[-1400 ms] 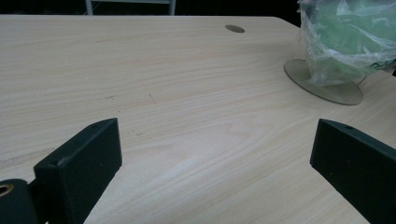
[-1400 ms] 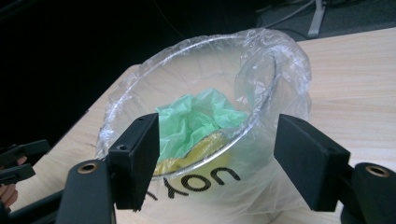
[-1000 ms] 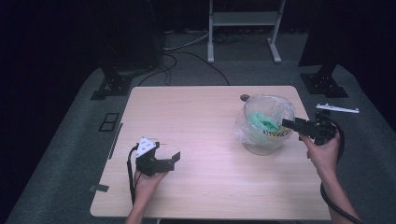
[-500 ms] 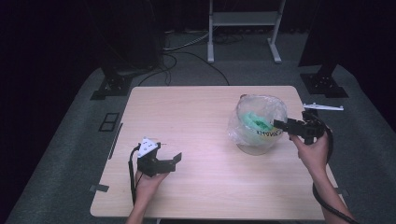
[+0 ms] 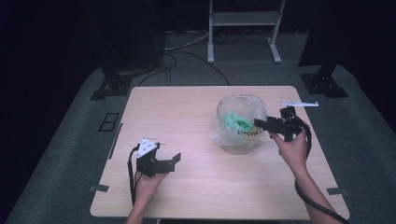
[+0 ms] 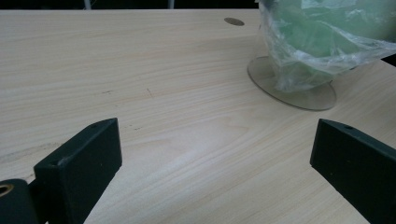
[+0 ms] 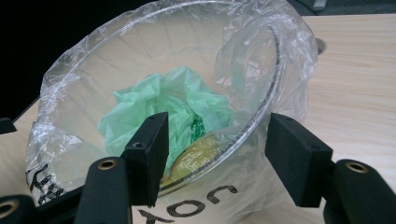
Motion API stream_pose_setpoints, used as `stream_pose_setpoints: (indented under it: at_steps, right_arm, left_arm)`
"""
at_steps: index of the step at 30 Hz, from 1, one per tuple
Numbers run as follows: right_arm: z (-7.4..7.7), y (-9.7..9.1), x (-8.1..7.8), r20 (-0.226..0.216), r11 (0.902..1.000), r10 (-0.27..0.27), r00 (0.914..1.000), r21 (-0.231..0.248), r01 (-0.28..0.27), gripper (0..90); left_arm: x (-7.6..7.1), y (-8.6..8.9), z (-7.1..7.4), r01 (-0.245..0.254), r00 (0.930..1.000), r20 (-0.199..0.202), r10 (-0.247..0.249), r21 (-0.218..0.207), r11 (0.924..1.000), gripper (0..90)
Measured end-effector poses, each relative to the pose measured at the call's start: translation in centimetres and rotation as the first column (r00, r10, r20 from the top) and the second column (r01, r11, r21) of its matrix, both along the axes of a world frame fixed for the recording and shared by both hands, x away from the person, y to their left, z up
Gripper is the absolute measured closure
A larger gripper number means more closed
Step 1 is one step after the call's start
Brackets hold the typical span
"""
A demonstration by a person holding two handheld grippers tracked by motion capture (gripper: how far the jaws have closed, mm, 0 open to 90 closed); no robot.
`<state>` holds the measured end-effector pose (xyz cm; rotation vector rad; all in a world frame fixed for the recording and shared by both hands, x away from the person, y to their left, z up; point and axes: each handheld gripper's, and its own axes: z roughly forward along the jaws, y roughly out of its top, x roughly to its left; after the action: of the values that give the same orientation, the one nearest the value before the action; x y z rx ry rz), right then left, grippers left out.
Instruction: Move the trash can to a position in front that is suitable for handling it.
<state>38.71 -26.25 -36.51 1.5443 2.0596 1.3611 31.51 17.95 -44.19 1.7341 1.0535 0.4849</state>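
Observation:
A clear glass bowl [image 5: 238, 140] lined with a clear plastic bag stands right of the table's middle. Crumpled green paper [image 7: 159, 112] and something yellow [image 7: 196, 158] lie in it. My right gripper [image 7: 218, 126] straddles the bowl's right rim [image 7: 268, 112], with one jaw inside and one outside against the bag. Its jaws have just been closing a little, with the rim and bag between them, but a gap remains on the inner side. In the high view this gripper [image 5: 259, 124] reaches in from the right. My left gripper [image 5: 173, 163] rests open at the front left, with nothing between its jaws [image 6: 215, 140].
The bowl's round glass foot [image 6: 303, 88] sits on the pale wooden table [image 5: 187, 116]. A thin white strip [image 5: 299, 104] lies at the right edge behind my right hand. A small round hole [image 6: 233, 21] marks the tabletop. Stand legs rise behind the table.
My right gripper has moved left, and the bowl has shifted left along with it. The left gripper has stayed where it was.

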Motion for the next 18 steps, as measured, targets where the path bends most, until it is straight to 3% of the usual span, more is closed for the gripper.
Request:
stream_pose_setpoints:
  at_steps: [18]
  right_arm:
    - [-0.1,7.3,1.1,0.007,0.9964,0.084,0.9965,0.014,-0.084,39.2]
  left_arm:
    - [-0.1,0.1,0.0,0.006,1.0000,0.003,-0.006,-0.004,1.0000,1.0]
